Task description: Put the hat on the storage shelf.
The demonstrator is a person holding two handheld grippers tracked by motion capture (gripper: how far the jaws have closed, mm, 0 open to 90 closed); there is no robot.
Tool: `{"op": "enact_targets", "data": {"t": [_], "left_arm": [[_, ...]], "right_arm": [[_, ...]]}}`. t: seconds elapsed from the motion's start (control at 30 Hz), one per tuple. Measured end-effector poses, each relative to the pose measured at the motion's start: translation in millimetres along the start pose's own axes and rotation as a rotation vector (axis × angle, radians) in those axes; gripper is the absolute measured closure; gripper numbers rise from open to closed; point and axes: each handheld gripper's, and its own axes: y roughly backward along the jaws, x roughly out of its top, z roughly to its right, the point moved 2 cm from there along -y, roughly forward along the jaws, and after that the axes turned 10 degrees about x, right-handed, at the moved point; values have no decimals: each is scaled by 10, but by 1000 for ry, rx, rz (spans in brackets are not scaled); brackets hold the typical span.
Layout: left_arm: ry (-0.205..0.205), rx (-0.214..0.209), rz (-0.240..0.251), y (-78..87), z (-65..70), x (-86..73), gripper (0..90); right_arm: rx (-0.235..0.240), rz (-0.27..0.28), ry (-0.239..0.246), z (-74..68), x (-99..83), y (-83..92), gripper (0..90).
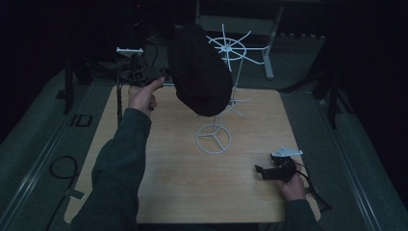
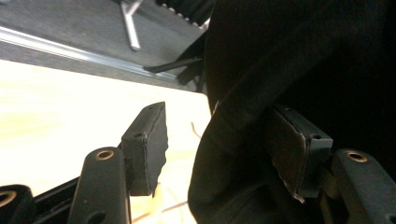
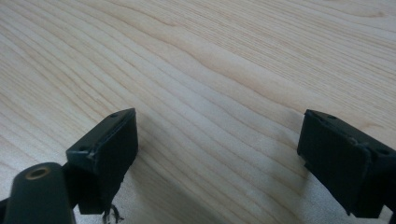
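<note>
Here a black hat [image 1: 199, 72] hangs on a white wire stand [image 1: 226, 53], and in the left gripper view its dark cloth [image 2: 289, 60] lies between the jaws of the left gripper [image 2: 224, 149]: the fabric's edge falls against the inner face of the right-hand jaw, while the left-hand jaw stands clear of it with bright desk showing in the gap. Those jaws are spread wide and do not pinch the hat. In the high view the left gripper [image 1: 144, 77] is held up beside the hat, on its left side, by the person's left hand [image 1: 142, 96]. The stand's round wire foot [image 1: 213, 138] rests on the wooden desk [image 1: 183, 183], below the hat. Well apart from all this, the right gripper [image 1: 276, 171] sits low over the desk near its right edge; its jaws are spread too, with bare wood grain [image 3: 219, 93] between and ahead of them.
</note>
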Motion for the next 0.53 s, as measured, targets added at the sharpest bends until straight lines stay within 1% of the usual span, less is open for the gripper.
{"op": "enact_targets", "data": {"t": [0.1,0.13,0.17,0.23,0.3,0.33,0.37,0.43,0.5,0.53], "left_arm": [[-25,31,0,21,-1,-8,403],[-25,31,0,21,-1,-8,403],[-36,48,5,43,-6,-10,403],[-42,58,11,70,-10,-14,403],[-55,81,16,102,-12,-20,403],[-55,81,16,102,-12,-20,403],[-55,93,29,142,-30,-32,403],[-43,97,40,176,-66,-49,403],[-55,127,42,212,-110,-74,403],[-69,149,42,233,-133,-91,403]], "right_arm": [[0,-1,1,1,0,1,121],[0,-1,1,1,0,1,121],[0,-1,2,2,0,1,121],[0,0,2,1,0,0,121],[0,0,3,1,0,0,121],[0,0,3,1,0,0,121],[-1,-1,2,1,-1,0,121],[0,0,3,2,0,0,121],[0,-1,2,1,0,1,121],[0,0,2,1,0,1,121]]}}
